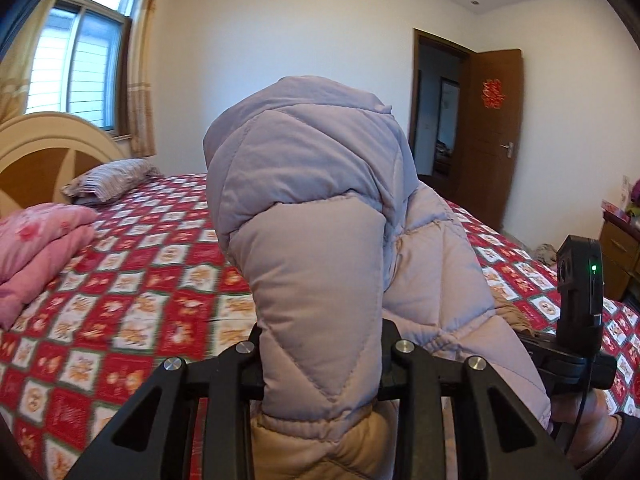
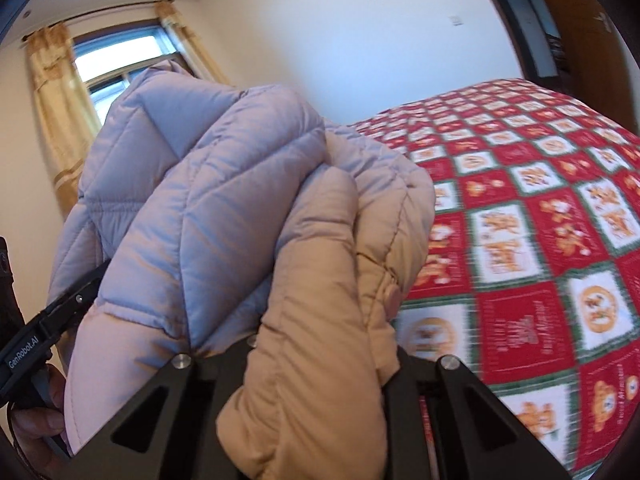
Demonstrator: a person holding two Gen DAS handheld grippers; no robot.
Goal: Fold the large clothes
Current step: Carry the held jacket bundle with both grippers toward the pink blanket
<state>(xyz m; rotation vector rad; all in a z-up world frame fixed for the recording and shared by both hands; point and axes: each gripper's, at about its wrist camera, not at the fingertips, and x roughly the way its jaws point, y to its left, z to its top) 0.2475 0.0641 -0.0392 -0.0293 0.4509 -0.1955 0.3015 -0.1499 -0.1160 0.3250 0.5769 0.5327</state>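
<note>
Puffer jacket (image 1: 316, 248) is up in the air right now, pale lilac quilted thing with a tan lining showing at the bottom edge, bunched up and hanging over the bed (image 1: 132, 296) rather than lying on it. Left gripper (image 1: 320, 364) has its jaws pinched narrow on a thick quilted fold, and the right gripper (image 2: 316, 364) is clamped the same way on a tan-lined chunk of the same jacket. In the left wrist view you can see the right one just beside it, so both grabs are close together.

As for progress, I'd say barely started. Nothing looks folded yet, it's just a lump lifted off the red checkered bedspread (image 2: 520, 240). Still left, by my guess: spread it flat on the bed, tuck the sleeves in, then fold the body over. Pink quilt (image 1: 40, 248) and pillow (image 1: 108, 180) sit well clear by the headboard.
</note>
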